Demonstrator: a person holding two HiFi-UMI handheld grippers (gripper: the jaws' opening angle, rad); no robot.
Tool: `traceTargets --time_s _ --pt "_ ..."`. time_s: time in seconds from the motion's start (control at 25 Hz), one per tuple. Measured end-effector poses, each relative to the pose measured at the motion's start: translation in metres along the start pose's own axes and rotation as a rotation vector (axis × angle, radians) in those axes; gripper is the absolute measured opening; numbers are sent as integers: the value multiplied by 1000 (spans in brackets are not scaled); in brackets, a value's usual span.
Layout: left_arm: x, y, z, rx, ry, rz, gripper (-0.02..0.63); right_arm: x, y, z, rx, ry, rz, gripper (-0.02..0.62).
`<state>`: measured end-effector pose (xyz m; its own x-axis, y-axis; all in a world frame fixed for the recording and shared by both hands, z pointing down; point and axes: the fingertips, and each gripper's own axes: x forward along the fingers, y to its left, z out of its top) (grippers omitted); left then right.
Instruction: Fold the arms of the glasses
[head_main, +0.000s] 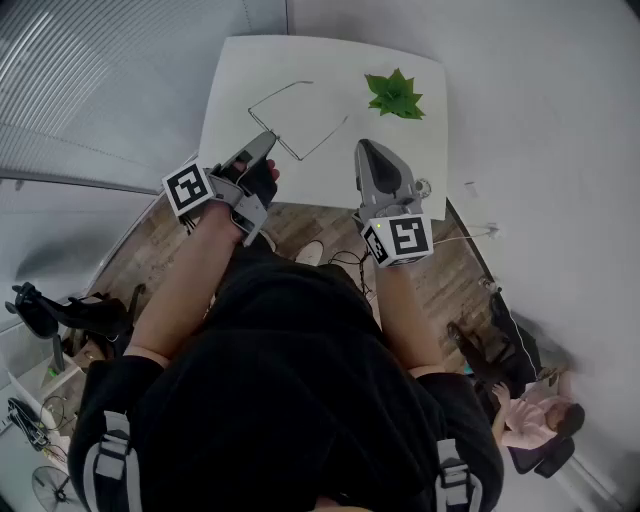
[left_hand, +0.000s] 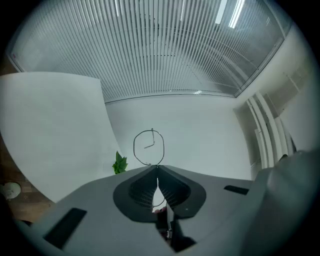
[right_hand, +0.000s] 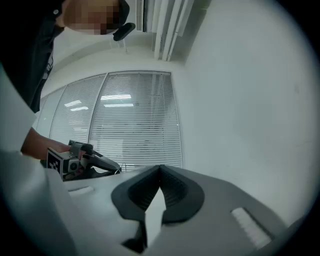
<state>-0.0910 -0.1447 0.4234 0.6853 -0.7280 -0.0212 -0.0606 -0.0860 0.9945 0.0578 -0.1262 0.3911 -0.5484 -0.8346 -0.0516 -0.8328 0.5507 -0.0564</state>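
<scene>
Left tool (head_main: 266, 138) first: its grey, ribbed jaws are pinched together on the glasses (head_main: 287, 146), and the left gripper view shows the dark pads (left_hand: 157, 167) closing on thin wire. One round rim (left_hand: 148, 148) pokes up above the tips, a bare hoop of fine dark metal. From the head view, the frame is all wire. The front runs as a straight slanted line, and both slim arms stick out from its ends, unfolded, over the near half of the counter (head_main: 230, 80). I can't tell whether the wire touches the top. The counter is a smooth white slab with rounded corners.

Moving right, a small green plant (head_main: 396, 95) with jagged, pointed leaves sits toward the far right of the counter, well apart from the glasses.

Right again is the right tool (head_main: 364, 150), a smooth grey shell with a black-and-white marker cube at its back, hovering at the counter's near right edge. Its jaws are closed tip to tip with nothing between them, and its own view shows the ribbed pads (right_hand: 160, 167) meeting at the point. It's clear of the frame.
</scene>
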Motion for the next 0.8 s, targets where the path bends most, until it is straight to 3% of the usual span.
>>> traceTargets --time_s 0.56,0.8 --pt "2 4 0 -4 12 -6 14 3 2 -8 35 24 38 11" --pt "1 3 -1 -7 16 -9 13 2 -4 -23 -57 86 25 12"
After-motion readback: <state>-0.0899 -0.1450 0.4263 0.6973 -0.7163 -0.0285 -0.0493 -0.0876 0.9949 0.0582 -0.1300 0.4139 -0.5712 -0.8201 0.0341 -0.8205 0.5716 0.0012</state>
